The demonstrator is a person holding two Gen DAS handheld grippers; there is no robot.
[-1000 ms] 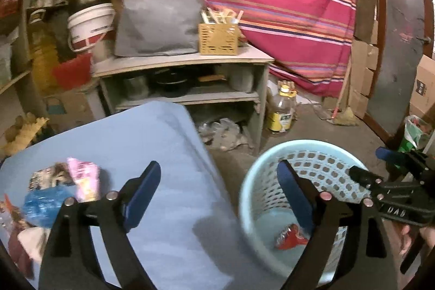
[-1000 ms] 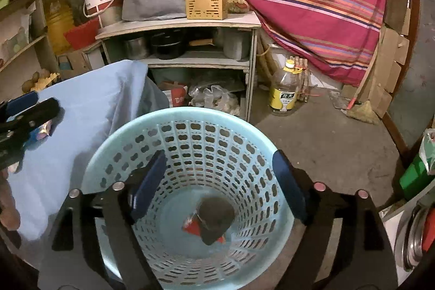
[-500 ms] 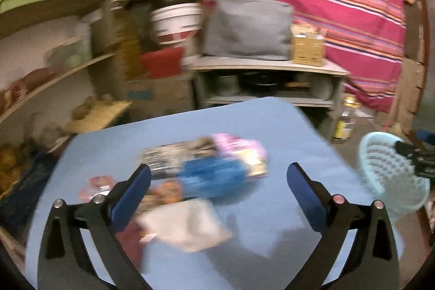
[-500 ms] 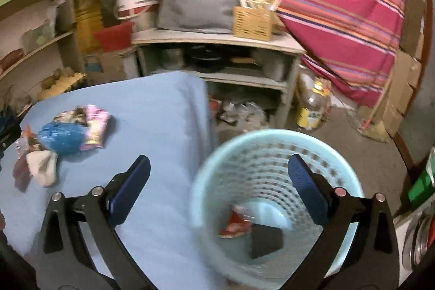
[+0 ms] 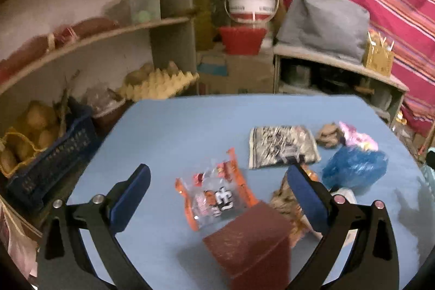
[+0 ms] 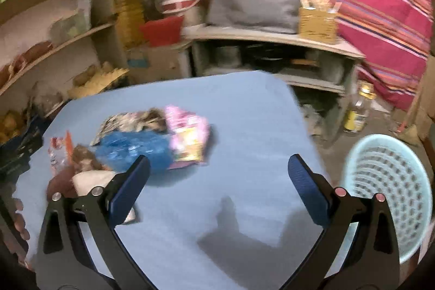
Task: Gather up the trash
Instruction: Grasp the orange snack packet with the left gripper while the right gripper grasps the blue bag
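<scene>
While the left gripper (image 5: 217,192) hangs spread wide and empty over the blue table (image 5: 190,121), an orange-edged clear wrapper (image 5: 214,189) and a brown box (image 5: 252,243) lie between its fingers. Beside them sit a black-and-white packet (image 5: 282,147), a blue bag (image 5: 353,167) and a pink wrapper (image 6: 187,137). The right gripper (image 6: 217,189) is also wide apart, holding nothing, with the pale blue basket (image 6: 391,189) off the table's right edge.

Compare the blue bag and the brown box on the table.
The blue bag is crumpled, soft and shiny; the brown box is rigid, flat-faced and dull. The bag lies to the right among other wrappers; the box stands nearest the left gripper. Both rest on the blue table.
</scene>
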